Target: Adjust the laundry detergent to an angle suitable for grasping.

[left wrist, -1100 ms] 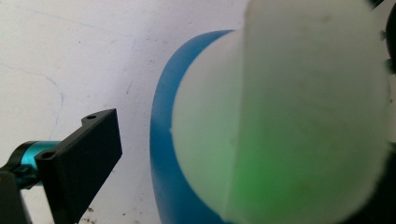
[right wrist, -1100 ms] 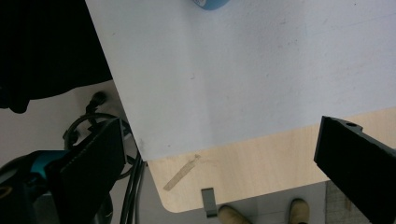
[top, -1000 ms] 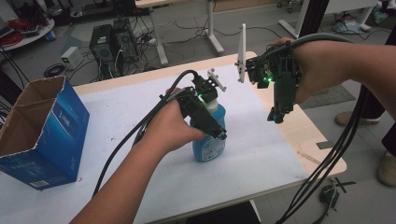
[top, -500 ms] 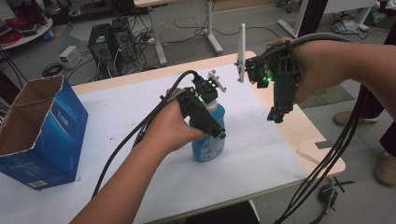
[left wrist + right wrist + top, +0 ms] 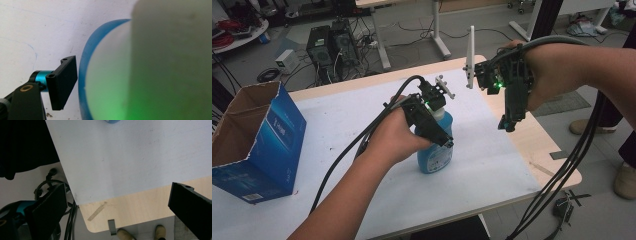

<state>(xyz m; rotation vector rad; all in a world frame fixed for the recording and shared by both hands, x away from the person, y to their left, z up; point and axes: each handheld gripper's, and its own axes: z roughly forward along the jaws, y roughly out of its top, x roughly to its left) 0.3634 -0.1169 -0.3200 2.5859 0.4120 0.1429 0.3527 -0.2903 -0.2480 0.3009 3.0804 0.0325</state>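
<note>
On a white-covered table (image 5: pixel 337 120) in a cable-strewn workshop, a blue bottle (image 5: pixel 435 150) stands upright near the middle. The left gripper (image 5: pixel 432 122) pinches its pale upper part, while the right gripper (image 5: pixel 511 112) hangs spread and empty above the table's right edge. The bottle looks like rigid, smooth plastic, probably heavy with liquid and slippery, so the narrow neck seems the surest hold.

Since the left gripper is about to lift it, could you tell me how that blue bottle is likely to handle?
The blue bottle looks like smooth, rounded plastic, so the jaws may slip. It stands tall on a narrow base, so a sideways push could tip it. The left gripper sits at its upper part; how full it is, hence its weight, cannot be told.
</note>
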